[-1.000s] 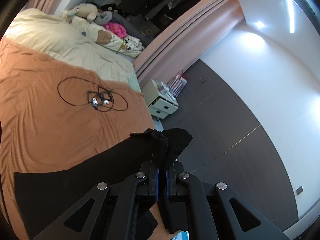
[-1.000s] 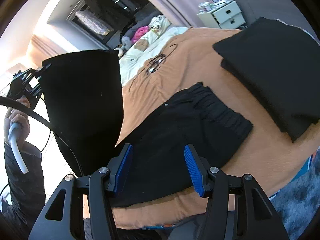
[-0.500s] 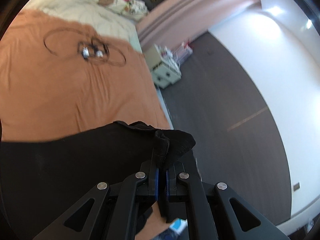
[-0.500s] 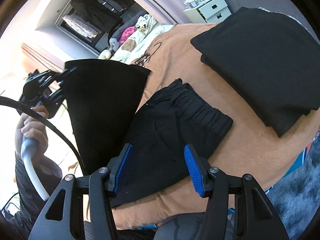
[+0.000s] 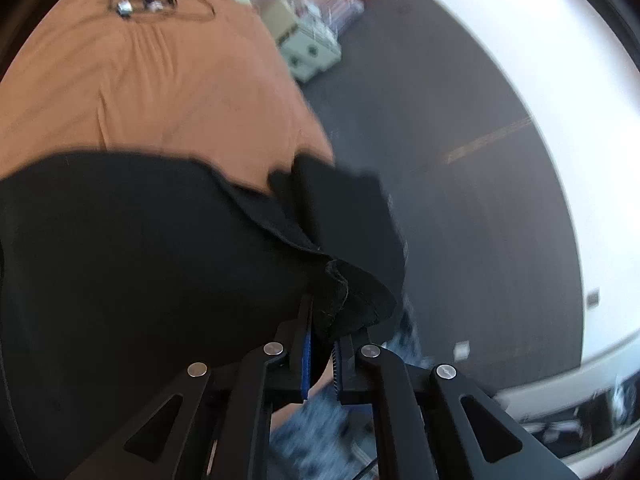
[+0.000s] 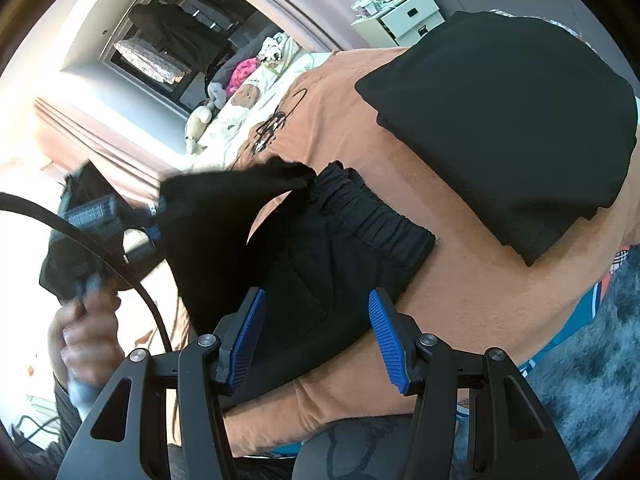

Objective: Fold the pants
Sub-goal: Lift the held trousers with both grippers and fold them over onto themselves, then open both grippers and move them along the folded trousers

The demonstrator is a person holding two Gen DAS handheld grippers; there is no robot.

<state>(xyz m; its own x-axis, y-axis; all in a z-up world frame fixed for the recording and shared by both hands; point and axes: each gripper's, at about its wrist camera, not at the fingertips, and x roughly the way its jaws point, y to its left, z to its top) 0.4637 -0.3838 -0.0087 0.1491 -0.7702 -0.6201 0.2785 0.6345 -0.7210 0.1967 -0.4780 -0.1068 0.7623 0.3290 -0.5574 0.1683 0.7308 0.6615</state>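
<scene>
**Q:** What does the figure show, and where is the garment?

**A:** A pair of black fabric pants with a gathered elastic waistband (image 6: 320, 248) lies on the bed with the rust-orange cover (image 6: 472, 280). The waistband end rests flat on the cover; the leg end is lifted clear of it, pinched in the left tongs (image 5: 322, 354), whose blue pads are clenched on a bunched fold of the cloth. In the right wrist view the raised end reaches to about the waistband.

**Q:** And the other tool?

**A:** The right tongs (image 6: 316, 336) are released, blue pads spread wide, poised above the lower part of the pants and gripping nothing.

**Q:** How far along is the fold?

**A:** Judged from the lie of the cloth, roughly midway through a lengthwise fold: the leg end is over the waistband but not yet laid down or smoothed (the left view is blurred, so finer detail of the hem is unclear). What remains, probably, is to set the end down, square the edges, and perhaps fold once more.

**Q:** What else is present?

**A:** A stack of folded black cloth (image 6: 520, 120) beyond the pants, a tangle of dark cable (image 6: 272, 124) farther up the bed, and a white bedside cabinet (image 6: 404, 16) on the floor.
</scene>
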